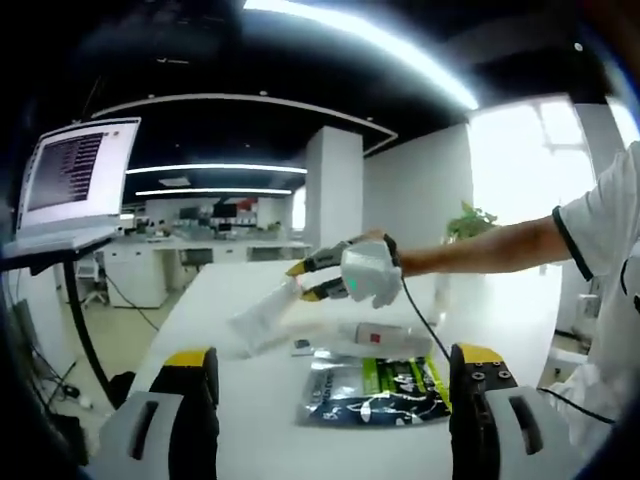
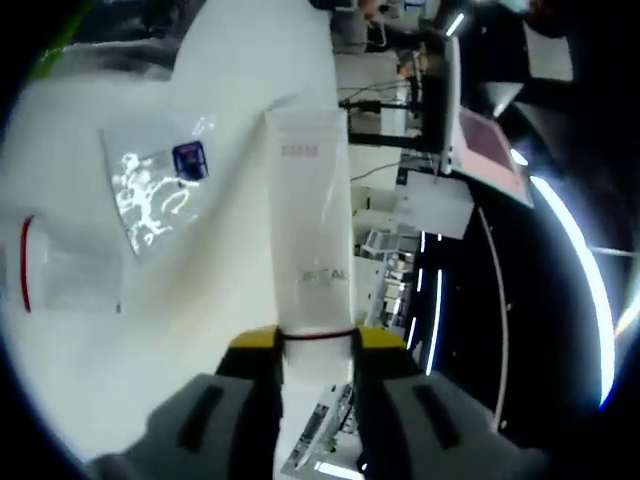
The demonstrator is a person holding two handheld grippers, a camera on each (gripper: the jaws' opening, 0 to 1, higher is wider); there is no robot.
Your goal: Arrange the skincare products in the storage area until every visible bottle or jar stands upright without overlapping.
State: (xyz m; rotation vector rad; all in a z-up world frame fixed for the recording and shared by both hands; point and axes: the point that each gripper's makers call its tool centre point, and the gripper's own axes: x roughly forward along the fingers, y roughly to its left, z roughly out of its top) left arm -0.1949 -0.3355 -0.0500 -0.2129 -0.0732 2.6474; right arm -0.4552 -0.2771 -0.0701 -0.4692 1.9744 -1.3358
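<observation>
My left gripper (image 1: pixel 334 362) is open above the near end of the white table (image 1: pixel 250 430), with nothing between its yellow-tipped jaws. Further along the table a gloved hand holds my right gripper (image 1: pixel 306 280), which is shut on a white tube (image 1: pixel 262 318) held tilted above the table. In the right gripper view that gripper (image 2: pixel 317 342) clamps the white tube (image 2: pixel 310 220) near its lower end. A clear bottle with a red band (image 1: pixel 385 338) lies on its side. It also appears at the left of the right gripper view as the banded bottle (image 2: pixel 60 275).
A dark blue and green sachet pack (image 1: pixel 375 392) lies flat between my left jaws. A clear plastic bag with a blue label (image 2: pixel 155 185) lies on the table. A laptop (image 1: pixel 75 180) stands on a stand at the left. The person's arm (image 1: pixel 480 250) reaches in from the right.
</observation>
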